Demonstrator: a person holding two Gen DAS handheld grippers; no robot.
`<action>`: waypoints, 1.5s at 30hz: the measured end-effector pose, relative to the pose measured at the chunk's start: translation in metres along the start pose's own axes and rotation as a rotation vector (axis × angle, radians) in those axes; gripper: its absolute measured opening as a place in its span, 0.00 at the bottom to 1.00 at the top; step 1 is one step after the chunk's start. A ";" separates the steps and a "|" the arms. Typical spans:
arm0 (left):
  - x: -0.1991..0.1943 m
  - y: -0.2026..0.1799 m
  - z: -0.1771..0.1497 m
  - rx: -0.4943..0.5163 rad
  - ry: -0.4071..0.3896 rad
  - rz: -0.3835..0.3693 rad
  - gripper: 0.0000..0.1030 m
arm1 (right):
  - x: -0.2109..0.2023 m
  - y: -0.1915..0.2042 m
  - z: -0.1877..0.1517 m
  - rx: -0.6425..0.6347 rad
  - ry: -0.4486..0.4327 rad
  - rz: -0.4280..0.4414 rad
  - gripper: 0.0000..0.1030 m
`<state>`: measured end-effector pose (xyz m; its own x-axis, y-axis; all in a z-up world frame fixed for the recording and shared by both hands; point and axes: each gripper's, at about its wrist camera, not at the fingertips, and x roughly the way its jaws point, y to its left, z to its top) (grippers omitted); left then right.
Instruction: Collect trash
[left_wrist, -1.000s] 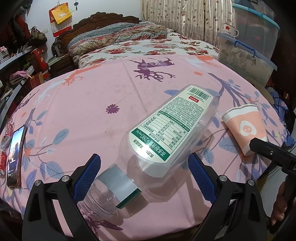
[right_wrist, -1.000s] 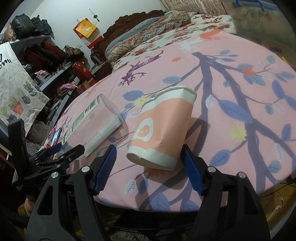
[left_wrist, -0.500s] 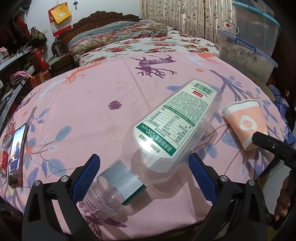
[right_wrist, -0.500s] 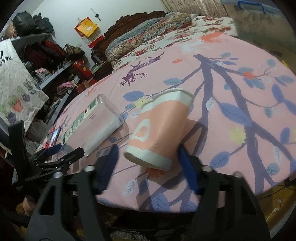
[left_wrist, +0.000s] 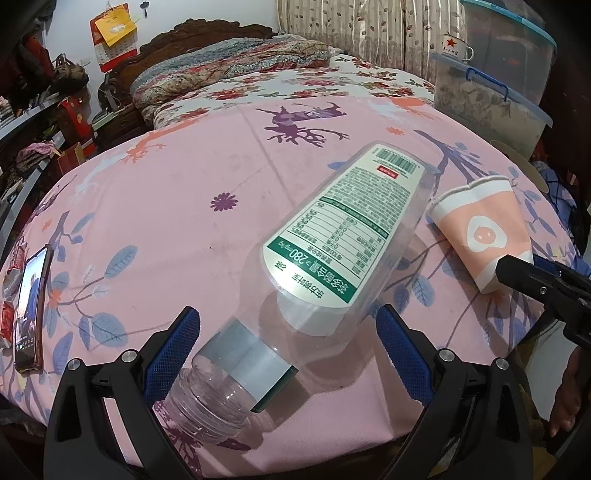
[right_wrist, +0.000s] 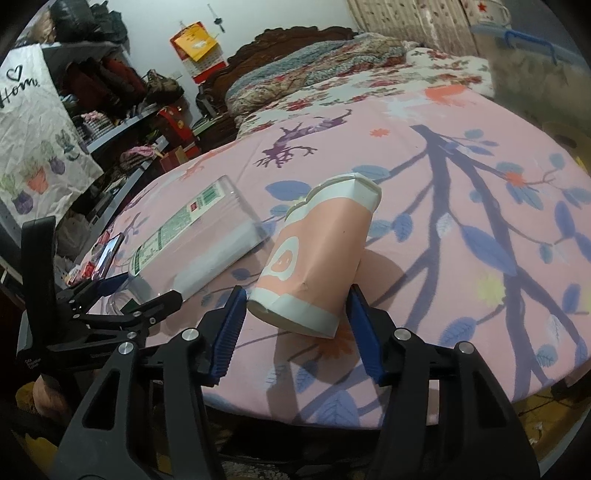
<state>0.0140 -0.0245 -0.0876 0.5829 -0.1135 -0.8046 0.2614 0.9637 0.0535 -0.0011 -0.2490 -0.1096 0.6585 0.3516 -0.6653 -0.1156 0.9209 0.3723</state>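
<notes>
A clear plastic bottle (left_wrist: 325, 258) with a green and white label lies on its side on the pink tablecloth (left_wrist: 166, 206), neck toward me. My left gripper (left_wrist: 288, 339) is open, its blue pads on either side of the bottle's neck end, apart from it. A crushed pink paper cup (right_wrist: 317, 262) lies beside the bottle and also shows in the left wrist view (left_wrist: 480, 229). My right gripper (right_wrist: 295, 314) has closed in around the cup's base. The pads look to be touching its sides. The bottle also shows in the right wrist view (right_wrist: 199, 236).
A phone (left_wrist: 31, 306) lies at the table's left edge. Stacked plastic storage boxes (left_wrist: 491, 85) stand at the far right. A bed (left_wrist: 258, 70) lies behind the table, cluttered shelves (right_wrist: 110, 110) to the left. The table's near edge is just under both grippers.
My right gripper's jaws have narrowed around the paper cup, which has tilted slightly. My left gripper has drawn back a little from the bottle and stays open.
</notes>
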 end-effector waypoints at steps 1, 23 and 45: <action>0.000 0.000 -0.001 0.002 0.001 -0.002 0.89 | 0.001 0.001 0.001 -0.003 0.001 0.002 0.56; -0.002 -0.003 -0.010 0.008 0.013 -0.014 0.89 | 0.029 0.042 0.022 -0.110 0.001 0.019 0.55; -0.002 -0.005 -0.008 0.014 0.016 -0.006 0.90 | 0.013 0.011 0.007 0.000 -0.013 -0.003 0.67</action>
<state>0.0058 -0.0269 -0.0913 0.5690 -0.1158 -0.8141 0.2757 0.9596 0.0562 0.0114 -0.2354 -0.1095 0.6684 0.3465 -0.6581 -0.1138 0.9221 0.3699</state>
